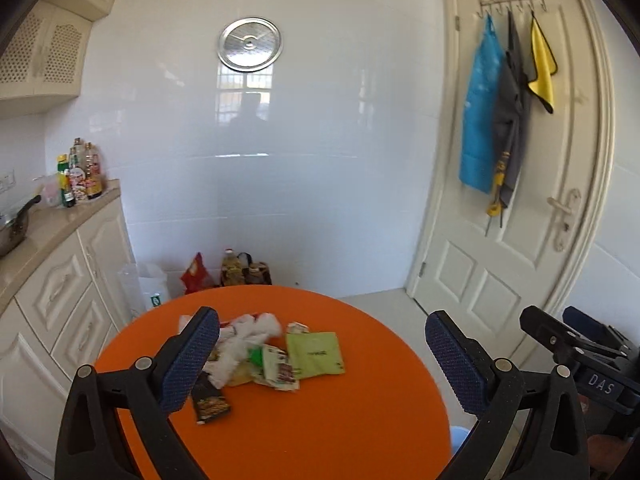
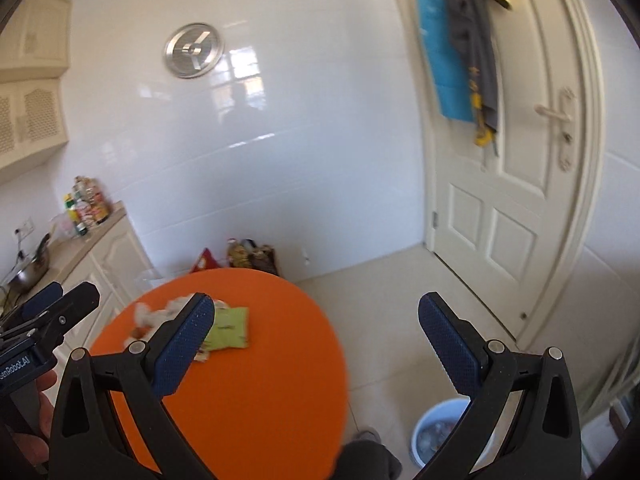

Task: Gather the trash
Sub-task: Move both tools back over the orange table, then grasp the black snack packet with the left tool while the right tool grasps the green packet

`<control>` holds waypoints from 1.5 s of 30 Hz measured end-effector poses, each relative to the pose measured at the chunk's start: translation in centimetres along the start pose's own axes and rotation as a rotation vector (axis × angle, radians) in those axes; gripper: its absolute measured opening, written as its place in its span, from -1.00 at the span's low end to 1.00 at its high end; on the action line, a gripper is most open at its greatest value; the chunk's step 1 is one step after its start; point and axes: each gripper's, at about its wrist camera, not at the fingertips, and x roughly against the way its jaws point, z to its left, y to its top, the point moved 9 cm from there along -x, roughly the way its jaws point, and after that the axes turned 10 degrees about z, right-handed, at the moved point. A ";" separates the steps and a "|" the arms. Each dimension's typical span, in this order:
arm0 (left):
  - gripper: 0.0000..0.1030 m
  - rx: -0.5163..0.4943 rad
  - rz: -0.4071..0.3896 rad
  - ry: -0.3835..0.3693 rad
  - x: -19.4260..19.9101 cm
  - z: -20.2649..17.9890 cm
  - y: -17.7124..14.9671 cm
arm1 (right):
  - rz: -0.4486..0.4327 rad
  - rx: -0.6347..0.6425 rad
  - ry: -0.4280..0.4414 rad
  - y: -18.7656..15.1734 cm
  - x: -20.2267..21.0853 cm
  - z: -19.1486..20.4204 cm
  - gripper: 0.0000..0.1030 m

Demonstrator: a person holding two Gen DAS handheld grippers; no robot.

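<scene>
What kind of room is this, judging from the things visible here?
Most likely a home kitchen: a counter carries sauce bottles and a metal pan, with cream cabinets below. A round orange table holds wrappers.

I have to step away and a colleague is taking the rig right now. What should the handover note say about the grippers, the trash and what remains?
Left gripper: open, empty, held above the orange round table, facing the trash.
Right gripper: open, empty, over the table's right edge and the floor.
Trash pile: tissue wads, a green packet and a dark wrapper lie loose on the table.
Bin: light blue bucket on the floor right of the table, with some scraps inside.
Done: apparently a few pieces binned.
Left: pick up everything on the table and drop it in the bucket.
</scene>
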 end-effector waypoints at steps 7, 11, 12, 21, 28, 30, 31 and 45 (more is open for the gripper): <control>0.97 0.064 -0.056 0.139 6.7 5.7 -5.3 | -0.051 0.151 0.093 0.7 0.8 10.1 1.00; 0.97 0.113 -0.021 0.203 6.3 7.3 -7.8 | -0.041 0.226 0.119 -0.1 0.2 13.5 1.00; 0.97 0.127 -0.004 0.206 6.4 7.9 -9.0 | -0.029 0.244 0.122 -0.4 -0.4 14.4 1.00; 0.97 0.164 0.104 0.214 2.1 6.8 -11.4 | 0.067 0.292 0.146 -1.9 -5.7 16.7 1.00; 0.97 0.168 0.236 0.185 -5.9 4.9 -10.7 | 0.149 0.289 0.139 -3.0 -10.0 16.4 1.00; 0.97 0.170 0.278 0.183 -8.7 4.6 -10.1 | 0.176 0.291 0.128 -3.4 -11.3 16.0 1.00; 0.97 0.169 0.296 0.182 -10.4 4.3 -8.8 | 0.188 0.291 0.126 -3.6 -11.9 15.8 1.00; 0.71 0.152 0.492 0.213 -26.6 5.9 -5.2 | 0.381 0.251 0.076 -6.7 -21.6 13.1 1.00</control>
